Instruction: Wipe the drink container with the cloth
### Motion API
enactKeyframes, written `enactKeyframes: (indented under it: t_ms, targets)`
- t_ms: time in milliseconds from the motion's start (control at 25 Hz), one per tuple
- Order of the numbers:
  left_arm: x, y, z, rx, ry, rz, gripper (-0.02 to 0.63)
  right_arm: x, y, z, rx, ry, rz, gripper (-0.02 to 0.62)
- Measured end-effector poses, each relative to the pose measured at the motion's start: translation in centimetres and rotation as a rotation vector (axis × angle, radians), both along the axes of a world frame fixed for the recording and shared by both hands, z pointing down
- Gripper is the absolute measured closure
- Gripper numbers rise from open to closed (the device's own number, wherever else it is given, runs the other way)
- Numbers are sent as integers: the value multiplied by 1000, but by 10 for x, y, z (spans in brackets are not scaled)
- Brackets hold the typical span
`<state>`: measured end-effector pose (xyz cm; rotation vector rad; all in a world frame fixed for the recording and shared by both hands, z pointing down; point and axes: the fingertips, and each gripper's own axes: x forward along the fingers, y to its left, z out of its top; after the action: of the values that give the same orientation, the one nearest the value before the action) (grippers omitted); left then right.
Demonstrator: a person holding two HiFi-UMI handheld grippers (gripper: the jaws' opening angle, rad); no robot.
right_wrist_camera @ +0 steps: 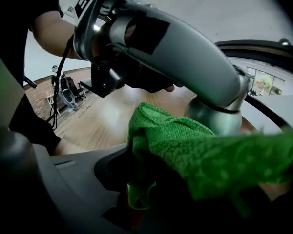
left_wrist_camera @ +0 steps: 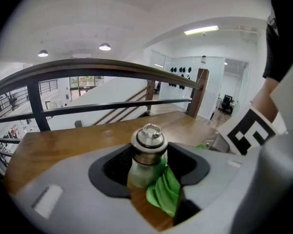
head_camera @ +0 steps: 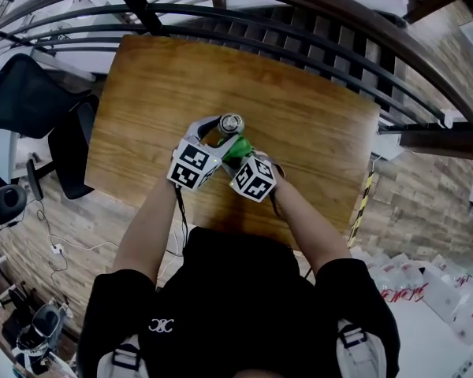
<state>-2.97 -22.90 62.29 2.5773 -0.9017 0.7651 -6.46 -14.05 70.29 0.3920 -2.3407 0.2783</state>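
My left gripper (head_camera: 215, 131) clamps the silver metal drink bottle (left_wrist_camera: 147, 152) upright near the middle of the brown wooden table (head_camera: 315, 132). My right gripper (head_camera: 244, 157) pinches the green microfibre cloth (right_wrist_camera: 185, 145) against the bottle's side.

Right tool (right_wrist_camera: 136, 199) clamping green cloth (right_wrist_camera: 185, 150), cloth against steel bottle (right_wrist_camera: 216, 120), wooden table (right_wrist_camera: 100, 118) beneath

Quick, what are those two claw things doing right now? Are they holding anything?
Left gripper: shut on the metal drink bottle.
Right gripper: shut on the green cloth, which lies against the bottle's side.
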Motion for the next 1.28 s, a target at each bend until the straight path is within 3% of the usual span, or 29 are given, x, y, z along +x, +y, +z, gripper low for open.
enactKeyframes:
  t_ms: [280,440,640,880,1280]
  targets:
    - [-2,-1,1,-8,-1,18,330,11,-15,-12,-39,-98,185,528]
    - [0,0,0,-5,-1,24,330,38,-27,-28,-18,-99,234,528]
    - [5,2,3,38,-85,68,351,61,-41,-37,22,-53,226,528]
    - [7,1,2,33,-76,61,362,76,-49,-47,57,-34,231,528]
    - [6,1,3,24,-76,50,362,84,-80,-91,219,28,191,528]
